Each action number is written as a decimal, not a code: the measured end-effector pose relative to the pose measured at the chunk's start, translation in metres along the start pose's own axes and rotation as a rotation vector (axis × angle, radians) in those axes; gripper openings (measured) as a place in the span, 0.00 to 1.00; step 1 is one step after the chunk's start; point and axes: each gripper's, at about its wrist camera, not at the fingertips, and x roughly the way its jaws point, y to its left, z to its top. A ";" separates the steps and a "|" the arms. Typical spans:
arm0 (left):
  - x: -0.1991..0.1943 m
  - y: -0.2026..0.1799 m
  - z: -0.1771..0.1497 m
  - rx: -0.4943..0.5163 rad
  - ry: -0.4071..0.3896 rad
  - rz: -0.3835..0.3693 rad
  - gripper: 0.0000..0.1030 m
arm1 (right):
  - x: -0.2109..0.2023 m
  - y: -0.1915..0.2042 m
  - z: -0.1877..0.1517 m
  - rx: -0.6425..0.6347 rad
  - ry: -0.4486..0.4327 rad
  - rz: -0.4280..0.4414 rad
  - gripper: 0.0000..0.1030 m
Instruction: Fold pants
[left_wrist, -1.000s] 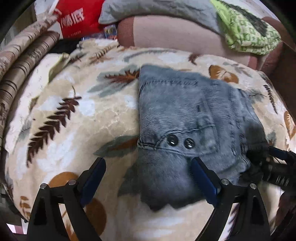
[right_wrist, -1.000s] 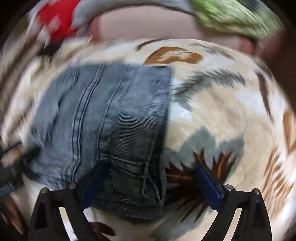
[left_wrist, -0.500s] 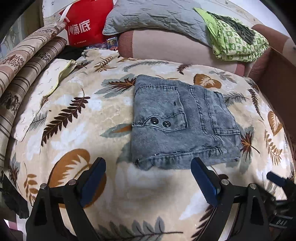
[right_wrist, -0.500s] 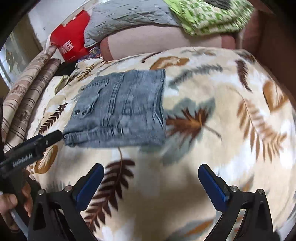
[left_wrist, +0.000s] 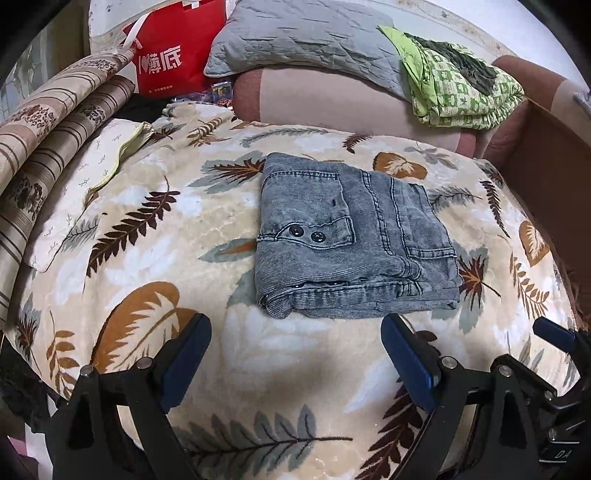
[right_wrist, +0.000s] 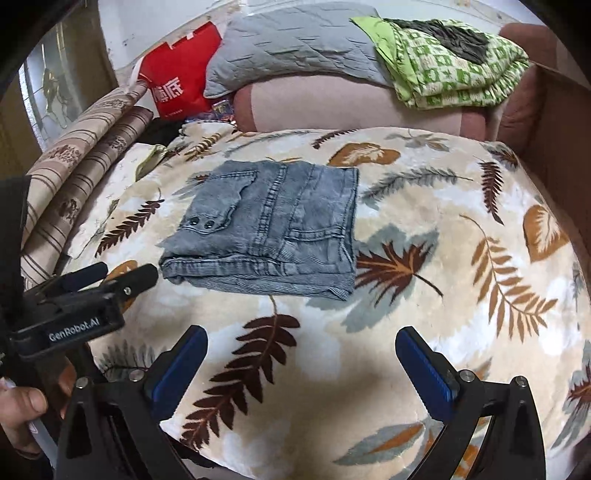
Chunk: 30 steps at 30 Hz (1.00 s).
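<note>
Surface: leaf-print blanket (left_wrist: 155, 258)
Pants (left_wrist: 351, 240): folded compact, apparently finished
Left gripper (left_wrist: 295, 354): released, empty
Right gripper (right_wrist: 301, 363): released, empty

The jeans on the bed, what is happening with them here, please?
A person is folding pants with two handheld grippers. The jeans lie folded into a compact rectangle on the leaf-print blanket. Neither gripper touches them: the left gripper and the right gripper are both open and empty, held short of the near edge of the jeans. Judging by how it lies, the fold looks finished.
</note>
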 end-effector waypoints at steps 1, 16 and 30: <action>-0.001 0.000 0.000 0.010 -0.004 0.004 0.91 | 0.001 0.002 0.002 -0.004 0.002 -0.004 1.00; -0.013 -0.001 0.005 0.020 -0.037 -0.049 0.91 | 0.011 0.015 0.023 -0.047 0.016 -0.025 1.00; -0.019 0.000 0.002 0.029 -0.025 -0.032 0.91 | 0.029 -0.006 0.018 -0.003 0.088 0.022 1.00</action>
